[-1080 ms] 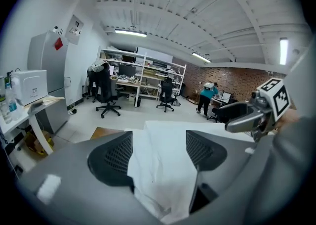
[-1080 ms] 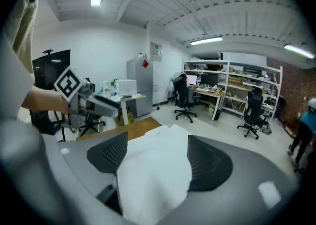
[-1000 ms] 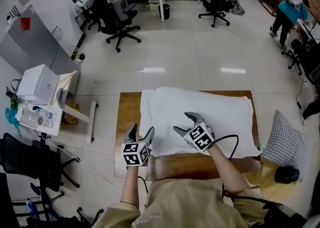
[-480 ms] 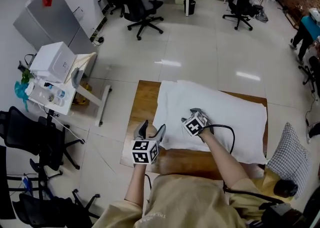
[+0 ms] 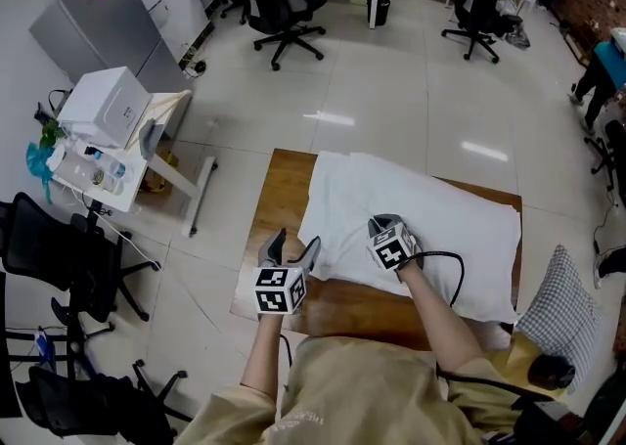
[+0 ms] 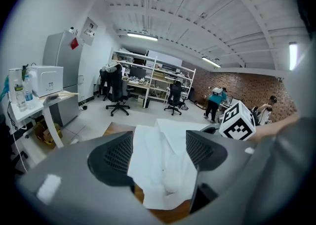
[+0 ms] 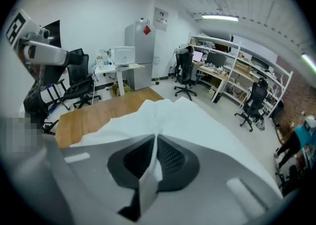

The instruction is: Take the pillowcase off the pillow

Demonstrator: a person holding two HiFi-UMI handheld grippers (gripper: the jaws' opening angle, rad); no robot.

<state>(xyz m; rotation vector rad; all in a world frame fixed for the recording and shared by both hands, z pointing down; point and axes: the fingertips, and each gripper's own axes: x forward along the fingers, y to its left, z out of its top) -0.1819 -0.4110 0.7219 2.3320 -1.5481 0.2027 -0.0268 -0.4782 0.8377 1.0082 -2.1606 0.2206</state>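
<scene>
A white pillow in its white pillowcase (image 5: 411, 213) lies across the wooden table (image 5: 279, 203). My right gripper (image 5: 383, 228) rests on the pillow's near left part, and its jaws are shut on a fold of pillowcase (image 7: 153, 167) that stands pinched between the pads. My left gripper (image 5: 290, 249) hovers at the pillow's near left corner with its jaws open. In the left gripper view the loose pillowcase edge (image 6: 165, 169) lies between and below the open fingers (image 6: 114, 157), and they do not press on it.
A checked cushion (image 5: 559, 304) lies on the floor at the right. A white side table with a box (image 5: 103, 106) and bottles stands at the left. Black office chairs (image 5: 59, 262) stand at the left and far back. A person (image 5: 597, 66) is at the far right.
The right gripper moved down onto the pillow and its jaws went from open to shut on the pillowcase fabric. The head view shifted. The left gripper stayed open near the table's front left.
</scene>
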